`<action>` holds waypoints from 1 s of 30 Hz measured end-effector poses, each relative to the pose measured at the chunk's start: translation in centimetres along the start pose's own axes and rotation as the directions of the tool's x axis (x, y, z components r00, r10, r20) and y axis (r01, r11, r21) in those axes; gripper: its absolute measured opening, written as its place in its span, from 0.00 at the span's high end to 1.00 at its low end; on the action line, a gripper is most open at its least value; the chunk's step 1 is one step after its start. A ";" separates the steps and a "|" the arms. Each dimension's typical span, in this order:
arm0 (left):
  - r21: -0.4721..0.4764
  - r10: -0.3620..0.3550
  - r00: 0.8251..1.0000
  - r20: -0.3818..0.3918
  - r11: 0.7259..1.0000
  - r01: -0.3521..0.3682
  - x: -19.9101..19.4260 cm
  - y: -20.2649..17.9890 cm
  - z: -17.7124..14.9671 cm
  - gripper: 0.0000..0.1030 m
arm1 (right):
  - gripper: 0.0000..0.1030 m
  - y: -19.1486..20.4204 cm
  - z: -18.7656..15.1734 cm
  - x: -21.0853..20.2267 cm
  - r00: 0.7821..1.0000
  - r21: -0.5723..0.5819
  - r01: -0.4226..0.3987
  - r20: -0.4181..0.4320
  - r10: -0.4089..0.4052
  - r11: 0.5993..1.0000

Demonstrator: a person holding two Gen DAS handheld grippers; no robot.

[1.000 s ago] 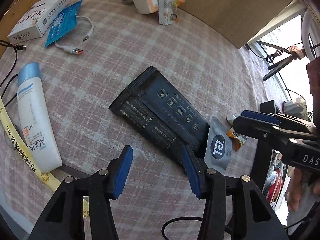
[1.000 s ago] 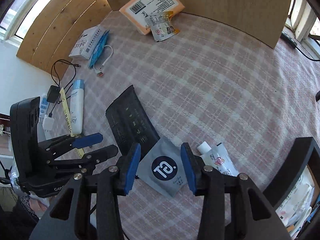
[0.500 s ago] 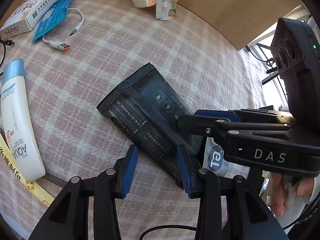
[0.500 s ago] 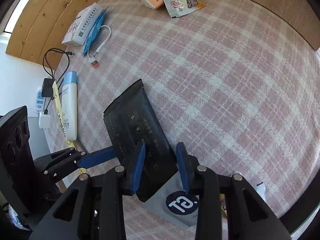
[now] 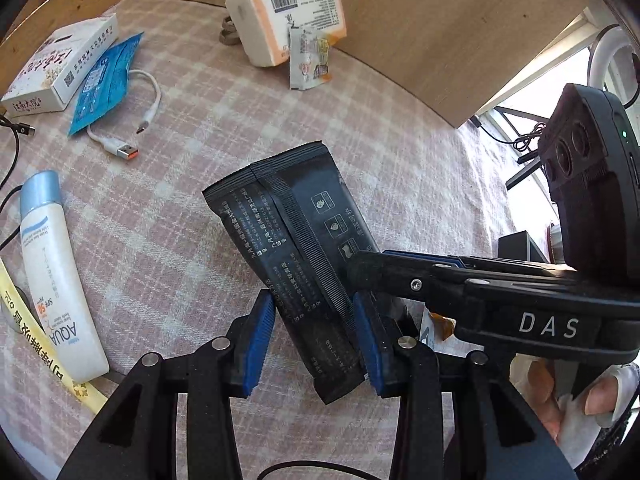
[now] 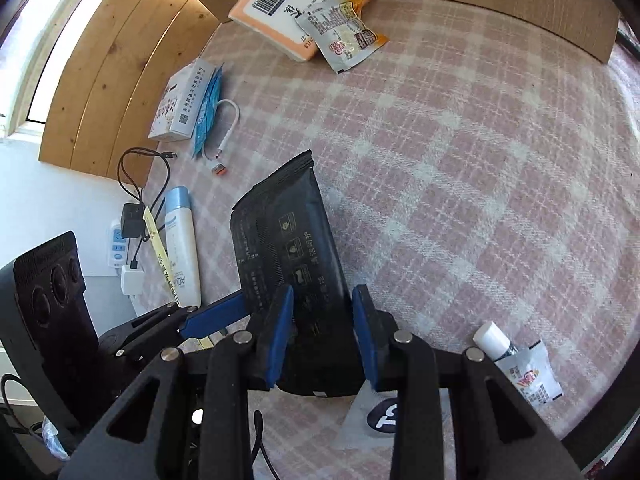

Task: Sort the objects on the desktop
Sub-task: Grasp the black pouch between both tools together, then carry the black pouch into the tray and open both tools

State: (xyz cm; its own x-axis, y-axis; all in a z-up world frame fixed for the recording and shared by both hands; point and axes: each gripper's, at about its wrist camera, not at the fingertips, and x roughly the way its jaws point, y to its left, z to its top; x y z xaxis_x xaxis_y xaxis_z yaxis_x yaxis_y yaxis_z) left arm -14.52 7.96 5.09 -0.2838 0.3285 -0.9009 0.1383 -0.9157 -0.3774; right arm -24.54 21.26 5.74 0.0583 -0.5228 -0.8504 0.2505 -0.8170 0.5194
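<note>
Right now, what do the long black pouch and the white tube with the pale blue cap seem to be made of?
The long black pouch looks like matte plastic film: crimped ribbed end seals, a back seam, printed white text, and it bends slightly. The white tube with the pale blue cap looks like smooth, slightly glossy squeezable plastic with printed lettering; the cap seems harder plastic, though that is only a guess from its sheen.

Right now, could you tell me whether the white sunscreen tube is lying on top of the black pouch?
No, the sunscreen tube lies apart on the cloth, left of the black pouch.
</note>
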 end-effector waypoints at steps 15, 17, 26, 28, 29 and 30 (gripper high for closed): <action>0.180 -0.072 0.997 0.005 0.981 0.070 -3.0 -8.8 -0.1 0.64 | 0.69 -2.1 -4.1 -9.9 0.981 0.073 0.034 0.186 -0.047 0.997; 0.233 -0.081 0.997 -0.021 0.969 0.083 -2.5 -11.3 -1.0 0.64 | 0.69 -3.7 -6.0 -11.5 0.975 0.114 0.038 0.215 -0.062 0.993; 0.409 -0.133 0.979 -0.152 0.894 0.185 0.6 -23.7 -5.8 0.64 | 0.69 -12.2 -15.7 -18.9 0.939 0.318 0.060 0.303 -0.161 0.946; 0.443 -0.143 0.973 -0.182 0.872 0.211 1.2 -26.5 -6.8 0.64 | 0.69 -13.9 -17.9 -20.4 0.930 0.364 0.069 0.314 -0.192 0.929; 0.461 -0.147 0.970 -0.195 0.859 0.222 1.4 -27.9 -7.4 0.64 | 0.69 -14.6 -19.0 -21.2 0.925 0.385 0.074 0.318 -0.207 0.920; 0.477 -0.150 0.966 -0.208 0.847 0.235 1.5 -29.2 -8.2 0.64 | 0.69 -15.3 -20.0 -21.9 0.921 0.401 0.078 0.322 -0.220 0.913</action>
State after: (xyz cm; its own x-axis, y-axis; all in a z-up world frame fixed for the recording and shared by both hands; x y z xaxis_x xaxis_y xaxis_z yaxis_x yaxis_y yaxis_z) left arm -11.24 37.10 13.00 -0.0976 0.5034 -0.8585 -0.4024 -0.8090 -0.4285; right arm -10.33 50.09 14.78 -0.3126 -0.3798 -0.8707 -0.1548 -0.8840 0.4412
